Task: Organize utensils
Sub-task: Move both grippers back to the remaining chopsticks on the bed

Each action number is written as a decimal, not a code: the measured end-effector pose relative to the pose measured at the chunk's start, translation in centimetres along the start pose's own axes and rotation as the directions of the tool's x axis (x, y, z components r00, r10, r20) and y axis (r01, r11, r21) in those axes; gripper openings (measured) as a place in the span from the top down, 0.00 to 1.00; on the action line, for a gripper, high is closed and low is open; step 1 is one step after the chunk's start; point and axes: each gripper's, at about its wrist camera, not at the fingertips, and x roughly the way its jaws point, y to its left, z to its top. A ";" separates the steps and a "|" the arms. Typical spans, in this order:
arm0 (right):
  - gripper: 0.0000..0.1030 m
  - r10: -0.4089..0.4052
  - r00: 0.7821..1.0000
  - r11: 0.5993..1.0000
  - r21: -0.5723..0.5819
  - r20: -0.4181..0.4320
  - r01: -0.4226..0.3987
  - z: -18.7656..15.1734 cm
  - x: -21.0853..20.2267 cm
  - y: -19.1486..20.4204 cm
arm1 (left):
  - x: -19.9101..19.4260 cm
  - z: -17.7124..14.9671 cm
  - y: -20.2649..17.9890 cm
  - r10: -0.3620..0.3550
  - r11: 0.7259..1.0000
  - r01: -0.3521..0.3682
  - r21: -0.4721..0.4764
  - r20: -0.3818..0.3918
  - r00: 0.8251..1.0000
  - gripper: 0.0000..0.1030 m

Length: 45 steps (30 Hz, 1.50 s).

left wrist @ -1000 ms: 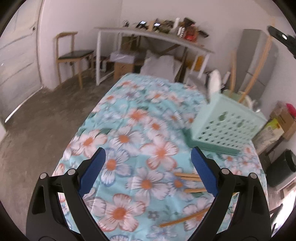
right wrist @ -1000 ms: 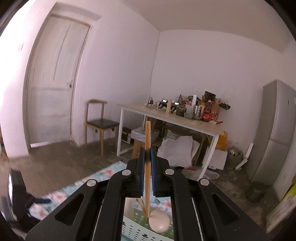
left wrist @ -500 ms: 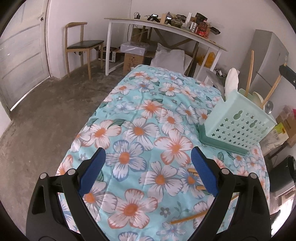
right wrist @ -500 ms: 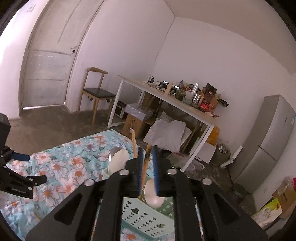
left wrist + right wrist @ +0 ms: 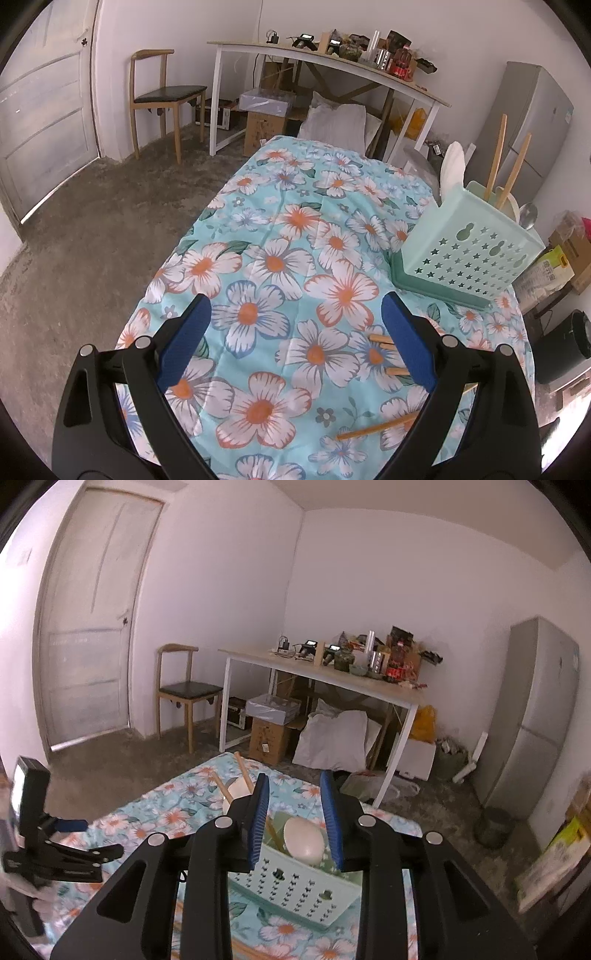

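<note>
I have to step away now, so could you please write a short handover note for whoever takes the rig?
Right claw: jaws have just been opening, nothing between them, above the green basket.
Left claw: open, empty, over the floral cloth.
Done: wooden handles and spoons stand in the basket.
Left: loose wooden sticks on the cloth by the left claw go in.
</note>
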 end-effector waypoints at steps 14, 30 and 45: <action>0.63 0.057 0.982 0.926 0.377 -0.180 0.016 -9.5 -3.8 -4.5 | -1.7 -1.5 -0.8 -0.055 0.997 0.052 0.054 0.061 0.997 0.13; 0.63 0.164 0.938 0.747 0.660 -0.305 0.083 -21.1 -3.4 -7.7 | -2.7 -7.8 -9.1 -0.171 0.859 0.088 0.503 0.121 0.978 0.13; 0.63 0.217 0.927 0.683 0.727 -0.304 0.079 -24.0 -2.5 -10.0 | 1.1 -12.4 -18.9 -0.335 0.523 0.334 0.784 -0.172 0.926 0.52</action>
